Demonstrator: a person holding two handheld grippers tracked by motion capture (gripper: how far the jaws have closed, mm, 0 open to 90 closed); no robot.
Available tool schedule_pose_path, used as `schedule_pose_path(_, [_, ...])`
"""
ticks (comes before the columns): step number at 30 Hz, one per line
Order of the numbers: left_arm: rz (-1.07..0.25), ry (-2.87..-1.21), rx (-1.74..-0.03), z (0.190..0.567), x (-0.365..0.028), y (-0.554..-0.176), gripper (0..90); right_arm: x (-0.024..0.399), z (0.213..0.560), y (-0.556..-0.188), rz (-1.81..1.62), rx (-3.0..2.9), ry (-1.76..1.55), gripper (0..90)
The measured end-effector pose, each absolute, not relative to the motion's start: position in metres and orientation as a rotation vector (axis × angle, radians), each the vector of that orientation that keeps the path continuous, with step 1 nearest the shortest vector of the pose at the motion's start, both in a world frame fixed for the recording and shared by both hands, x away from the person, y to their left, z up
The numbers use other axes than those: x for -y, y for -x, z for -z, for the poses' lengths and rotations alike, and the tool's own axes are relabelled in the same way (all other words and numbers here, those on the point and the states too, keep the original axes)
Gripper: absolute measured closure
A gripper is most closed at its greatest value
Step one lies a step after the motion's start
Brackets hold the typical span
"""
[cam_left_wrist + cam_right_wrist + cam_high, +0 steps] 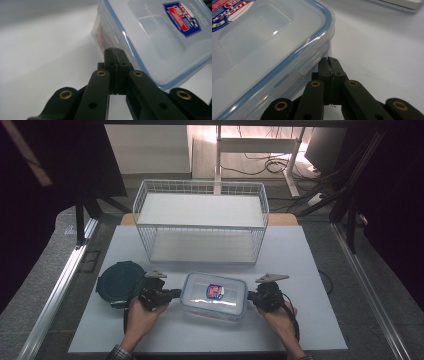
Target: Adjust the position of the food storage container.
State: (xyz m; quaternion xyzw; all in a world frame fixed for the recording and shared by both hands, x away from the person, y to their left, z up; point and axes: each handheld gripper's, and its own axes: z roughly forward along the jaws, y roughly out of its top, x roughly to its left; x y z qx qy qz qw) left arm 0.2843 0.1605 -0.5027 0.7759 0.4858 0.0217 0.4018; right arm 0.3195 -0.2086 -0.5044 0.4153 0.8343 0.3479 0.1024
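box [214, 296]: clear, blue seal, red/blue label, lid on | L claw [115, 53] clenched, empty | R claw [329, 62] same

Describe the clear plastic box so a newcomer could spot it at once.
Start at the white wire basket on the grey table. In front of it lies the clear rectangular plastic box. Unlike the dark round lid to its left, it has a blue-edged lid and a red-and-blue label.

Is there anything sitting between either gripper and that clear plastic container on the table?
Nothing visible. The left gripper is at the left end of the clear container and the right gripper at its right end, both with jaws shut, tips right at its side walls. The round dark lid lies off to the left.
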Motion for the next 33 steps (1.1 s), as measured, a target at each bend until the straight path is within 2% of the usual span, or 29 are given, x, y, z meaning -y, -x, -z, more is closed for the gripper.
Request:
schedule_pose_path(7, [-0.075, -1.927, -1.256, 0.504, -0.177, -0.255, 90.0, 0.186, 0.505, -0.324, -1.04, -2.5, -1.169, 88.8])
schedule_pose_path(11, [-0.109, -1.931, -1.238, 0.505, -0.178, -0.252, 90.0, 0.181, 0.505, -0.324, -1.031, -2.503, -1.143, 88.5])
schedule_pose_path(13, [-0.144, -1.938, -1.226, 0.505, -0.178, -0.253, 89.4, 0.182, 0.505, -0.324, -1.028, -2.506, -1.14, 84.8])
schedule_pose_path(14, [-0.174, -1.952, -1.229, 0.505, -0.179, -0.252, 82.5, 0.183, 0.503, -0.322, -1.018, -2.505, -1.13, 82.5])
schedule_pose_path(16, [-0.227, -1.961, -1.211, 0.502, -0.183, -0.248, 75.8, 0.187, 0.499, -0.319, -1.008, -2.486, -1.095, 78.1])
schedule_pose_path(18, [-0.265, -1.951, -1.198, 0.5, -0.187, -0.244, 64.7, 0.194, 0.494, -0.315, -1.03, -2.466, -1.085, 73.1])
schedule_pose_path(22, [-0.276, -1.916, -1.166, 0.499, -0.196, -0.237, 44.1, 0.207, 0.487, -0.304, -1.054, -2.448, -1.047, 62.5])
schedule_pose_path(24, [-0.261, -1.904, -1.148, 0.501, -0.199, -0.234, 34.6, 0.212, 0.484, -0.297, -1.067, -2.442, -1.031, 52.5])
schedule_pose_path(26, [-0.258, -1.893, -1.12, 0.504, -0.2, -0.23, 25.9, 0.217, 0.482, -0.292, -1.091, -2.421, -1.027, 38.7])
schedule_pose_path(29, [-0.218, -1.883, -1.096, 0.507, -0.2, -0.225, 18.3, 0.22, 0.483, -0.288, -1.147, -2.418, -1.027, 20.8])
schedule_pose_path(31, [-0.19, -1.916, -1.071, 0.51, -0.199, -0.221, 12.1, 0.219, 0.485, -0.283, -1.153, -2.414, -1.015, 10.8])
schedule_pose_path(33, [-0.197, -1.956, -1.05, 0.512, -0.197, -0.218, 5.7, 0.218, 0.487, -0.279, -1.151, -2.433, -0.979, 5.3])
